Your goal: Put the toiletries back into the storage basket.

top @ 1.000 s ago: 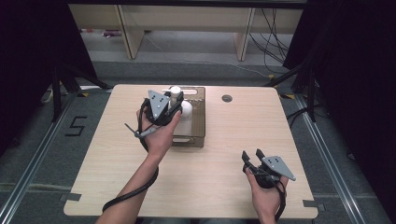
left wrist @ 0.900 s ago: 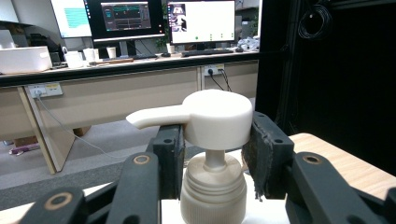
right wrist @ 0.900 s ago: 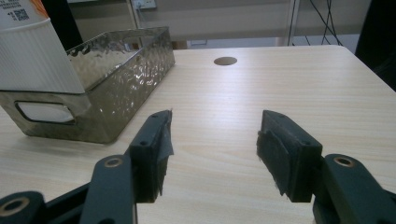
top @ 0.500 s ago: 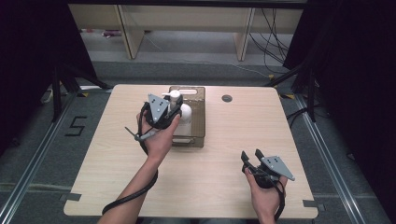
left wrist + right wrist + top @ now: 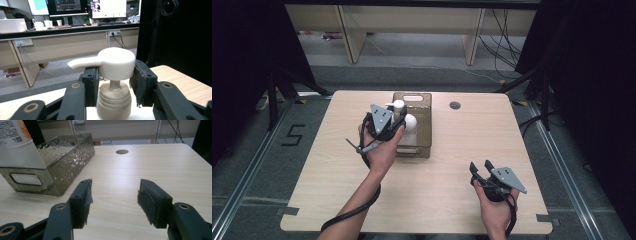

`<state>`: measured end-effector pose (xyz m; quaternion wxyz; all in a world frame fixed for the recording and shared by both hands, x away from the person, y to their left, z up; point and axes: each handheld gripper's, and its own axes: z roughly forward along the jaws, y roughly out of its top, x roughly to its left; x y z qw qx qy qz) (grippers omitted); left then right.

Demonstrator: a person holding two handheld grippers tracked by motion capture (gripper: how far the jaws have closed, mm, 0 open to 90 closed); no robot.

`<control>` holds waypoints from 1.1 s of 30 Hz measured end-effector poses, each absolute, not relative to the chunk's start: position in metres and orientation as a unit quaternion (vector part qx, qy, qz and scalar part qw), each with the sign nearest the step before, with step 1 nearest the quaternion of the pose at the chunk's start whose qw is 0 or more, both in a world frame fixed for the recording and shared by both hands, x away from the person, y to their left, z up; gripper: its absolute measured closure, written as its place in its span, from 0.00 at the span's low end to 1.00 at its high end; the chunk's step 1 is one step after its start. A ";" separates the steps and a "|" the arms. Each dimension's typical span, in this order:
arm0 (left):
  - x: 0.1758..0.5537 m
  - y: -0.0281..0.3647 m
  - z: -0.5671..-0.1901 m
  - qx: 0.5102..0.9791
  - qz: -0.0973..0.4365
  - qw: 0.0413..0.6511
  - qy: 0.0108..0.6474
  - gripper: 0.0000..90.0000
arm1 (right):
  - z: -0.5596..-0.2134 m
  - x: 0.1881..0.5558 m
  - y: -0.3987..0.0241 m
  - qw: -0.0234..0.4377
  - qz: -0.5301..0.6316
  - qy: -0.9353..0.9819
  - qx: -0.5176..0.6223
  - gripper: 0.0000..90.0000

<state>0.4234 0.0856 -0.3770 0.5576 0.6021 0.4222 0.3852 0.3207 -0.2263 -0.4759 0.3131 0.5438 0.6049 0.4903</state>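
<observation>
Left gripper (image 5: 113, 82) pinches the pump bottle (image 5: 113, 100) at its neck, upper centre of the high view, inside the smoked plastic bin (image 5: 424, 127). Right gripper (image 5: 113, 200) spread, lower right.

Even overhead light, dark surrounds, soft shadows — close views slightly blurred

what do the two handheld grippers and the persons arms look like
Both the left gripper and right gripper are black, each topped by a grey three-cornered plate and trailing a black cable. Their fingers are black bars with brass-coloured pivot rings and dark frayed pads. The forearms are bare, no sleeves.
</observation>
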 end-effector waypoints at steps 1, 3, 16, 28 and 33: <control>0.423 0.086 -0.377 0.602 0.385 0.558 0.422 0.66 | -0.476 0.321 -0.226 0.313 0.490 0.605 0.544 0.50; 0.423 0.086 -0.377 0.601 0.386 0.557 0.423 0.66 | -0.476 0.322 -0.229 0.328 0.482 0.614 0.533 0.50; 0.422 0.087 -0.380 0.600 0.396 0.559 0.414 0.65 | -0.475 0.321 -0.229 0.330 0.479 0.614 0.534 0.50; 0.425 0.086 -0.383 0.605 0.397 0.555 0.411 0.46 | -0.474 0.320 -0.229 0.326 0.476 0.611 0.543 0.49; 0.424 0.088 -0.385 0.609 0.391 0.556 0.408 0.44 | -0.474 0.320 -0.229 0.327 0.476 0.611 0.542 0.49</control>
